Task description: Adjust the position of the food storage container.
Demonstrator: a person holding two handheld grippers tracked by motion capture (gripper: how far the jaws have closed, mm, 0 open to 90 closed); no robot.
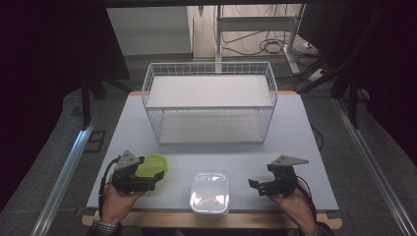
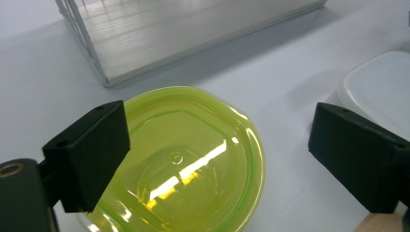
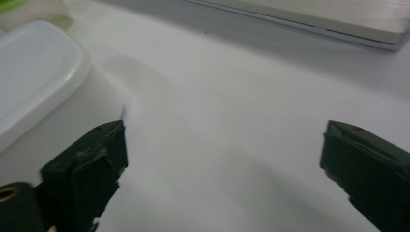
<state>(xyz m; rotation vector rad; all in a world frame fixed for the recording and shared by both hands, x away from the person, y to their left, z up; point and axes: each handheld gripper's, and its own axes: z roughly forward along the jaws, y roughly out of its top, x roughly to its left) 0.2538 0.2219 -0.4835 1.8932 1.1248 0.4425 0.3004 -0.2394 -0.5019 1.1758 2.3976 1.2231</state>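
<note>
The left gripper [image 1: 147, 173] hovered with its jaws spread wide over the green lid [image 2: 183, 164], which lay flat on the white table [image 1: 295, 128] near the front left corner, just left of the white container [image 1: 210, 192]. Nothing was pinched between the jaws; in the left gripper view they stood either side of the lid, one black jaw overlapping its near rim in the picture, though whether it touched the plastic could not be told. That spread looked chosen to take in the lid's edge, so the work in hand was probably a first reach for it.

The right gripper [image 1: 255, 186] was also wide apart and held nothing, pointing inward toward the container from its right side and apart from it. In the right gripper view the container's rounded white corner [image 3: 34, 77] sat just beyond one jaw (close, with bare table between). Placed so, that hand seemed ready to steady the tub or lift it while the other dealt with the lid.

The container stood at the front edge, between the two hands, its top a pale glossy surface; whether it was open or already capped could not be judged. Behind, well apart from both hands, the wire basket shelf [image 1: 209, 69] stood across the middle of the table with both tiers bare, a likely destination for the items
</note>
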